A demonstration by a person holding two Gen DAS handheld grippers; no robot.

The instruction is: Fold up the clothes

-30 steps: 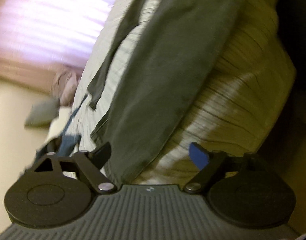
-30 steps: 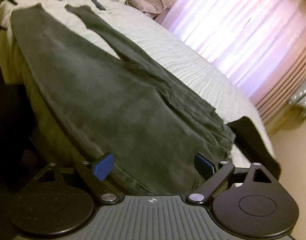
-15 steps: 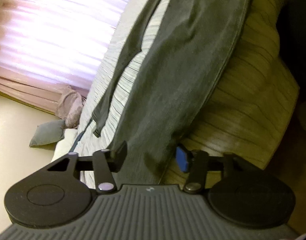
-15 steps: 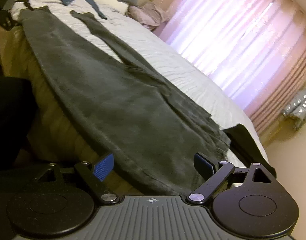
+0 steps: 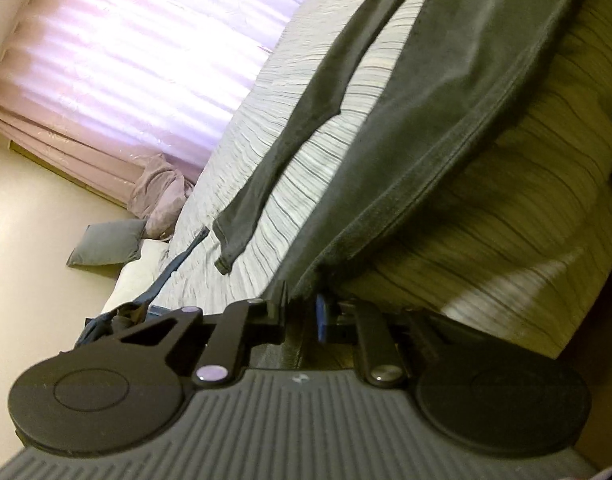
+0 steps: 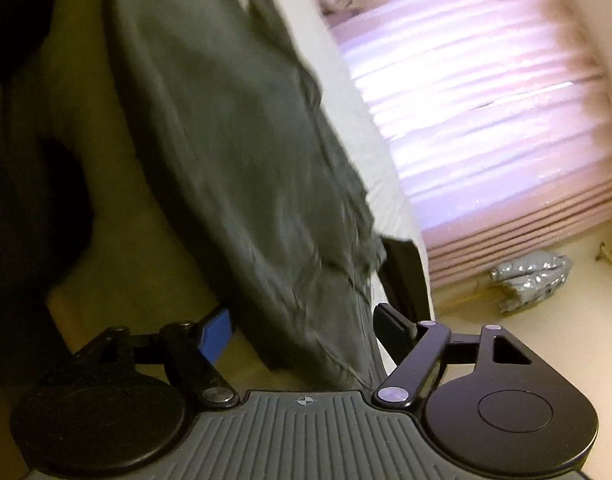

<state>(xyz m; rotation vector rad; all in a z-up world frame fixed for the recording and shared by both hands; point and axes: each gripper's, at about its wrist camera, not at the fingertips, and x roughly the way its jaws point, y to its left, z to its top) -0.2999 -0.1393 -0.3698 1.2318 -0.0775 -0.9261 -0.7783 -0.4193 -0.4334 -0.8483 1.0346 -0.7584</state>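
Dark grey trousers [image 5: 426,120] lie spread along the striped bed [image 5: 265,160], one leg near the bed's edge and the other leg [image 5: 289,140] angled away. My left gripper [image 5: 301,312] is closing, and its jaws pinch the hem of the near leg at the bed's edge. In the right wrist view the trousers [image 6: 233,160] fill the middle, blurred. My right gripper [image 6: 301,332] is closing, with the waist end of the trousers between its fingers. Its blue pad [image 6: 215,332] and black pad [image 6: 394,328] stand apart from the cloth.
The bedspread's side [image 5: 526,220] hangs down to the right. A blue garment [image 5: 161,284], a grey cushion [image 5: 105,248] and a pink cloth heap [image 5: 157,196] lie at the far end. A black cloth [image 6: 406,276] drapes the bed corner. A silver bundle [image 6: 534,280] sits on the floor below the curtains [image 6: 486,100].
The left jaws have come together on the trouser leg hem and lifted a little. The right gripper has dropped and rolled, and its jaws have narrowed around the waist end.
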